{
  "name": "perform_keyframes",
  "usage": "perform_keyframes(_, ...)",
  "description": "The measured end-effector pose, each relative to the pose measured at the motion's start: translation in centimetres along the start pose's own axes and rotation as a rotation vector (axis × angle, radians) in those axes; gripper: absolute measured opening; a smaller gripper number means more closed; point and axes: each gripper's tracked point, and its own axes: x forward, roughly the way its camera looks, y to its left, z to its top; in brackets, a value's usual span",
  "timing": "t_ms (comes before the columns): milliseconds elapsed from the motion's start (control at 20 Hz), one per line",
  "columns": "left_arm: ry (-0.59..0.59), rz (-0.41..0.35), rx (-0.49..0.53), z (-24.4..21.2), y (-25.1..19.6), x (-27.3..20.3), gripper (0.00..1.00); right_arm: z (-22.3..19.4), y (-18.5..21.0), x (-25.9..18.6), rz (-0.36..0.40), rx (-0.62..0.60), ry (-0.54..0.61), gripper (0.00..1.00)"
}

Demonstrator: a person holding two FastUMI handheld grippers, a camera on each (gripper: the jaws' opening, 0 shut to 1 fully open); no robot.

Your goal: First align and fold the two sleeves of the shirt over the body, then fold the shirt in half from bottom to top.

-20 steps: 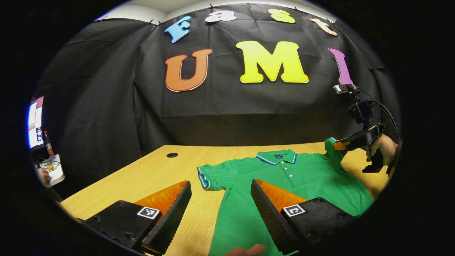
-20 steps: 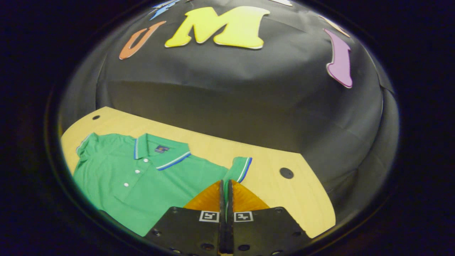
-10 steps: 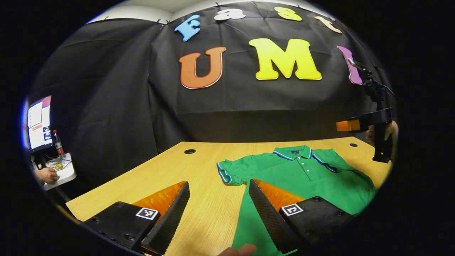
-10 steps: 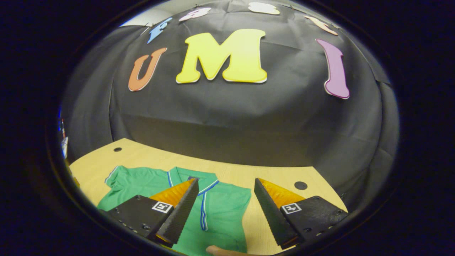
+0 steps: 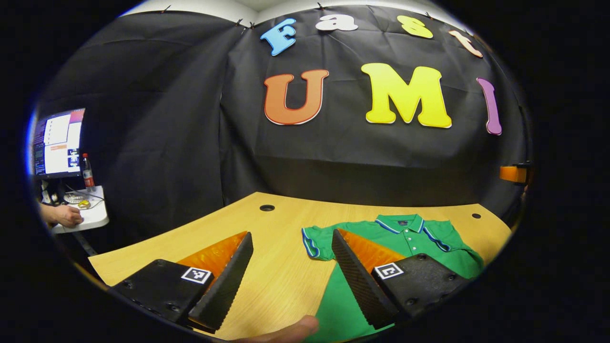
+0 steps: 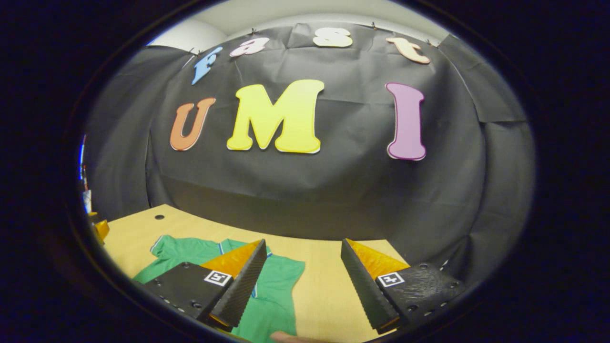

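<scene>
A green polo shirt lies flat, collar away from me, on the wooden table. Its right sleeve is folded over the body; its left sleeve is spread out on the wood. My left gripper hovers open above the table in front of that spread sleeve, touching nothing. In the right gripper view my right gripper is open and empty above the shirt and the table. Its fingers peek in at the far right of the left gripper view.
The table has cable holes. Off its left side stand a monitor and a small desk with a bottle, where a person's hand rests. A fingertip shows at the bottom edge.
My right gripper laid the right sleeve over the body, let it go, opened and drew back upward. My left gripper stayed open and shifted a little to the left.
</scene>
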Motion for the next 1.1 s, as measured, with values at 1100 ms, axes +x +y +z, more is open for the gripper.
perform_keyframes(1100,0.19,-0.026,-0.035,-0.9,-3.4,17.8,1.0,-9.6,-4.3,-9.6,0.041,0.012,0.112,0.95)
